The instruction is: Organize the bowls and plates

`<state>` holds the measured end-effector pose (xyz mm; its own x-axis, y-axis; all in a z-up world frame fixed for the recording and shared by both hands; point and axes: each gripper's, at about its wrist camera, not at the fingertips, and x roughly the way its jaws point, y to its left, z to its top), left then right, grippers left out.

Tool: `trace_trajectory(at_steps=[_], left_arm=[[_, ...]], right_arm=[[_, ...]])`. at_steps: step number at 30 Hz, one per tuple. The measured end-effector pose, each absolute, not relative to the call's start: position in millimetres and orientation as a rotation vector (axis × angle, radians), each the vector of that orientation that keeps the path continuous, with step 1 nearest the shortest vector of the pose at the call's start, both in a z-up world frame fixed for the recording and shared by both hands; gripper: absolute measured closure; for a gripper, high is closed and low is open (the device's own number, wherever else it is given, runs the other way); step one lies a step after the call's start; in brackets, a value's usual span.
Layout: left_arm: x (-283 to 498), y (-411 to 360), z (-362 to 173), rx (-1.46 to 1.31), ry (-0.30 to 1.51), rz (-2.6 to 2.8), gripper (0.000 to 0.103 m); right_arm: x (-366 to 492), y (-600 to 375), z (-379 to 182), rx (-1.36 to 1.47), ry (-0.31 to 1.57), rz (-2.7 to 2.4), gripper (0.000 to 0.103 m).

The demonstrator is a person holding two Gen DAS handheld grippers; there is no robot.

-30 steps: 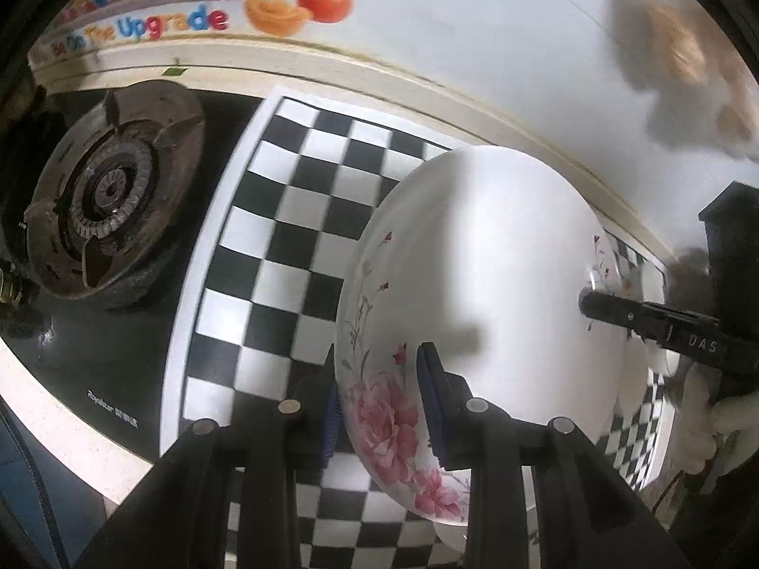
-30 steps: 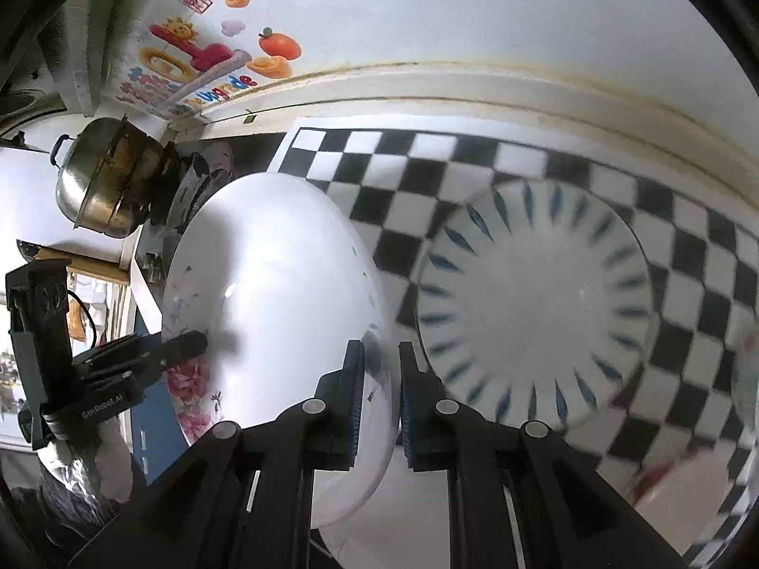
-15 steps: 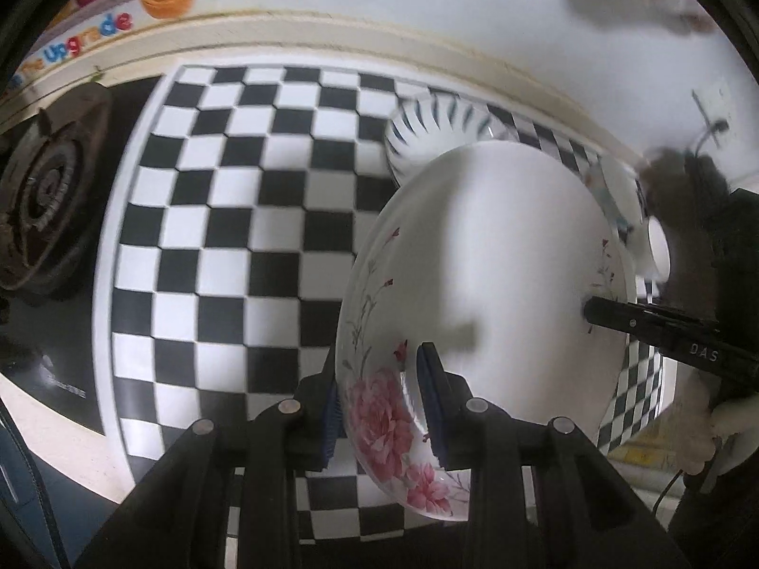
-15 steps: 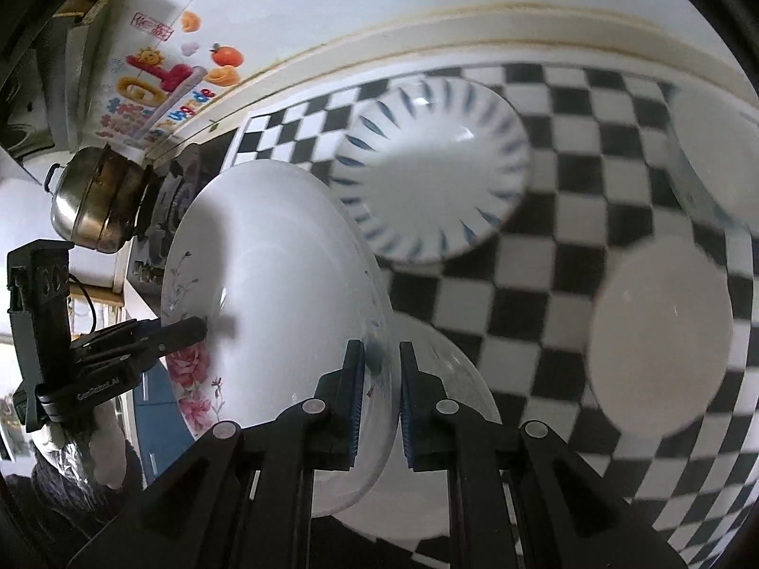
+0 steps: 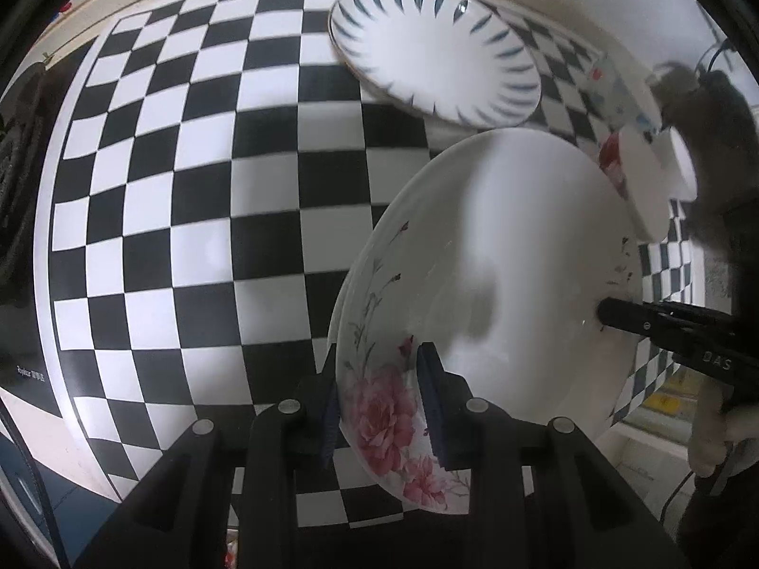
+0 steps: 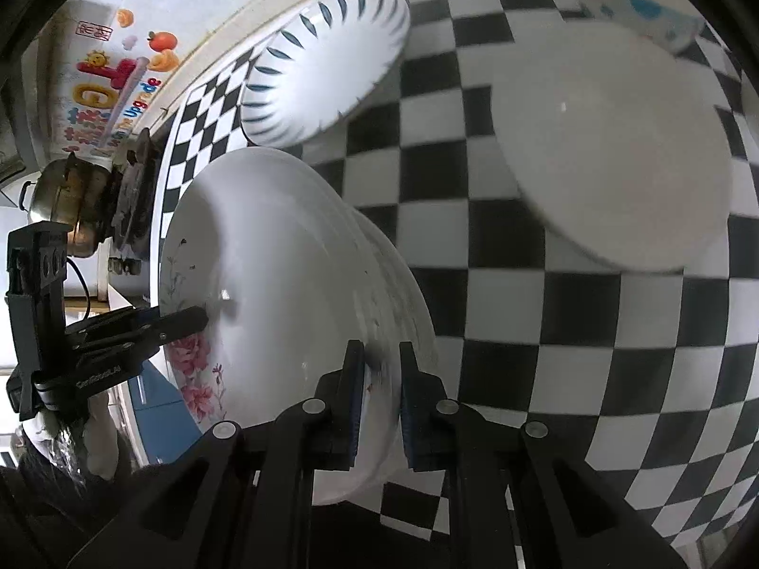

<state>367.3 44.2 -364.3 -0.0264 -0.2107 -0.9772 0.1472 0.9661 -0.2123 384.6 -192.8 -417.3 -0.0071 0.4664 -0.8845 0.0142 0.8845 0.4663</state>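
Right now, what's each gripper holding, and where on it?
Both hold one floral plate by its rim, on opposite edges: the left gripper at the pink-flower section, the right gripper on the far side. The plate is tilted, above the checkered countertop.

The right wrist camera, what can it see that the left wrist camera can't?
Only the right wrist view shows the metal pot at the far left and the colourful wall sticker. Only the left wrist view shows the dark stove edge. Both show the flowered plate with both grippers clamped on its rim, the left gripper and the right gripper, plus the blue-striped plate, a plain white plate and the checkered counter.
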Motion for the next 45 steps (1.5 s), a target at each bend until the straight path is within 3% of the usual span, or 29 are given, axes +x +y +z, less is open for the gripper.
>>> trace_trajectory(at_steps=[45], left_arm=[[389.7, 46.1, -389.5, -0.013, 1.797, -0.289, 0.075]], right_arm=[[385.1, -191.8, -445.9, 0.54, 1.754, 0.298, 0.086]])
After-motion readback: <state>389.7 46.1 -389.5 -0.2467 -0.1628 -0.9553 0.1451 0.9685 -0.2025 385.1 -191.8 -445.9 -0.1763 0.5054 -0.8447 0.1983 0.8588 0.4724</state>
